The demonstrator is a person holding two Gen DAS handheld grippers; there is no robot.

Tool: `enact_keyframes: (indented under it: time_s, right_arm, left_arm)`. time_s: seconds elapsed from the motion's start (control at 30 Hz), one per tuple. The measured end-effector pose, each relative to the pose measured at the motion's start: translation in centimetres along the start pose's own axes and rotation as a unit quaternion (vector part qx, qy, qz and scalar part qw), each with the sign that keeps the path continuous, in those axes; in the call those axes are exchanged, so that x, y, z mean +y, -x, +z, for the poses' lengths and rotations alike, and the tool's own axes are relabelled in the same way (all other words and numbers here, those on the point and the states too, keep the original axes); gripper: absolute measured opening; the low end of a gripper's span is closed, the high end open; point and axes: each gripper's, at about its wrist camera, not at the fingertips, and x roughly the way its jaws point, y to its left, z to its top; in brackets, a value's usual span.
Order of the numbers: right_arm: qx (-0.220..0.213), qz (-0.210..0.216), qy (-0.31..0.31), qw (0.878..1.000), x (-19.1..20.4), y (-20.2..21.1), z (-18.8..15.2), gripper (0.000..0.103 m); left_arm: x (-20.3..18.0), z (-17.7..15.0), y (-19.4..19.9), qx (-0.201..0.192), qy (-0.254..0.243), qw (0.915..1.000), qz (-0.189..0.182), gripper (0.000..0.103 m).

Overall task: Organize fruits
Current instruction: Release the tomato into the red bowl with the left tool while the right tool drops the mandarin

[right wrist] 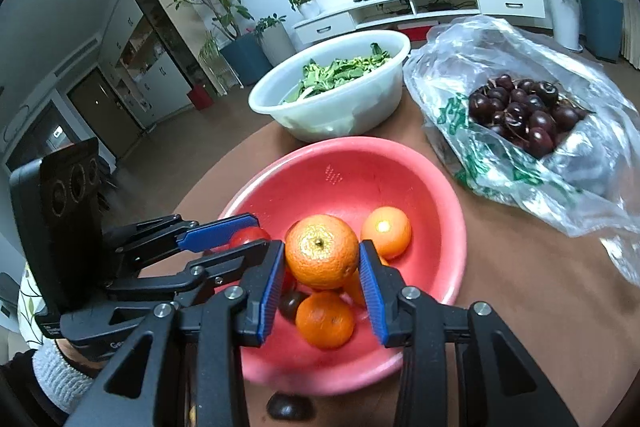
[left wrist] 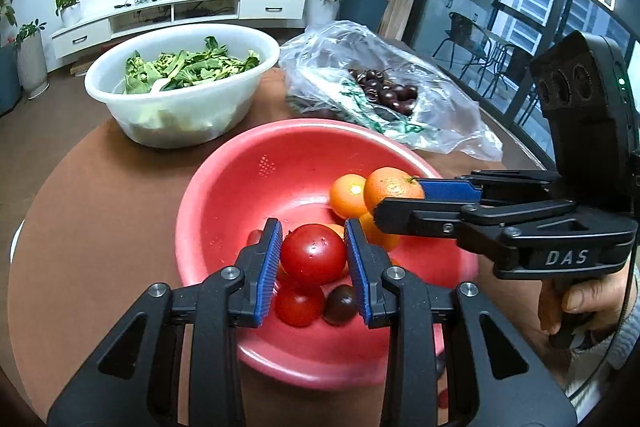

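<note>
Left wrist view has your left gripper (left wrist: 313,254) clamped on a red tomato (left wrist: 313,253), both blue pads touching its sides, held just above the fruit left in the red bowl (left wrist: 224,187). Your right gripper (right wrist: 322,258) is likewise closed on a mandarin (right wrist: 322,251), pads bearing on either flank, over the same bowl.

Both fruits look lifted clear of the pile, so the step in hand is probably carrying each one out to its sorting place. Raise both straight up before you travel, so neither drags the second tomato (left wrist: 299,303) or the dark plum-like fruit (left wrist: 340,305) beneath.

Your grippers sit close together: in the left wrist view the right one comes in from 3 o'clock, its held mandarin at about 1 o'clock from the tomato. Part them outward, not across each other.

Keep the squeeze on the tomato gentle; its skin is smooth and may slip or bruise. The mandarin should tolerate a firmer hold.

Mind the cherry bag (right wrist: 520,115) at 1 o'clock and the white bowl of greens (right wrist: 332,91) at 12 on the counter (right wrist: 520,287). Where the fruits should land isn't visible.
</note>
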Motion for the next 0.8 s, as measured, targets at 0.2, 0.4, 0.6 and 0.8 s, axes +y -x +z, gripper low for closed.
enact_keyframes:
  time_s: [0.2,0.4,0.6,0.8]
  right_arm:
    - [0.008,-0.016,0.010,1.000,-0.1,-1.8,0.7,0.041]
    - [0.006,-0.026,0.016,1.000,0.0,-2.4,1.2,0.045]
    - [-0.005,-0.031,0.028,0.999,0.7,-1.8,1.2,0.052]
    - [-0.034,-0.032,0.042,0.998,1.8,1.2,0.2,0.054]
  left_arm:
    - [0.7,0.3,-1.0,0.004,0.000,0.9999,0.017,0.030]
    - [1.0,0.3,-1.7,0.006,0.003,0.9994,0.033,0.031]
    - [1.3,0.2,-1.4,0.002,0.007,0.9991,0.041,0.031]
    - [1.1,0.3,0.2,-0.024,0.011,0.9990,0.037,0.055]
